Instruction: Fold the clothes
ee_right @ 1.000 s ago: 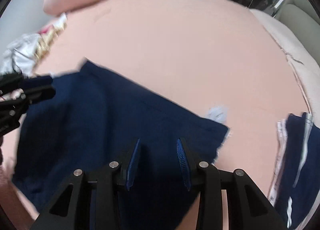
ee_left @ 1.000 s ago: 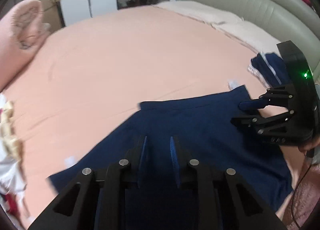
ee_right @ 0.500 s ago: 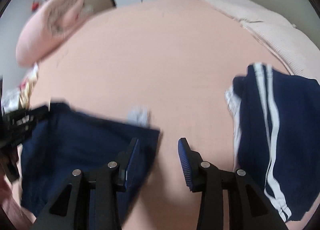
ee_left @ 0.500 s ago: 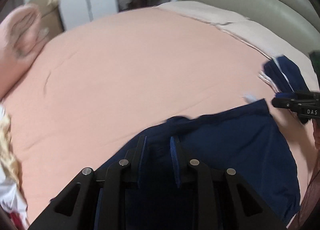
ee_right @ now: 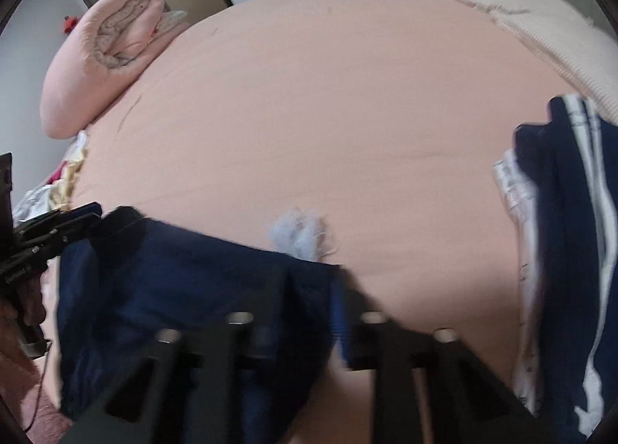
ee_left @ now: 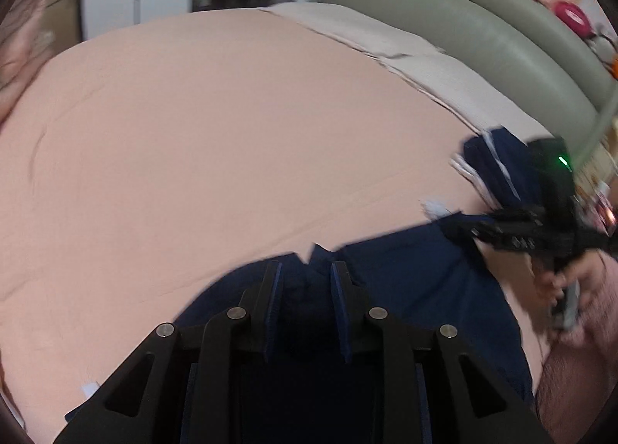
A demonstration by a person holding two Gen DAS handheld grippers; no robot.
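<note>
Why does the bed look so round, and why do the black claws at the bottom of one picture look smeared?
Both views come through fisheye lenses, which bulge the flat pink bedsheet and darken the corners. In the right wrist view, the right gripper is smeared by motion, while the pillow stays fairly sharp. In the left wrist view, the left gripper is crisp, but the navy garment has blurred edges.

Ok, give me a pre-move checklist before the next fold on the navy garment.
1. Left gripper over navy garment: ok.
2. Left jaws shut on cloth: not ok, they stand apart.
3. Right gripper at the garment's right edge: ok.
4. Right grip on cloth: cannot tell, blurred.
5. Garment flat: not ok, its top edge is rumpled.
6. Striped folded pile apart from the garment: ok.
7. Bedsheet beyond bare: ok.
</note>
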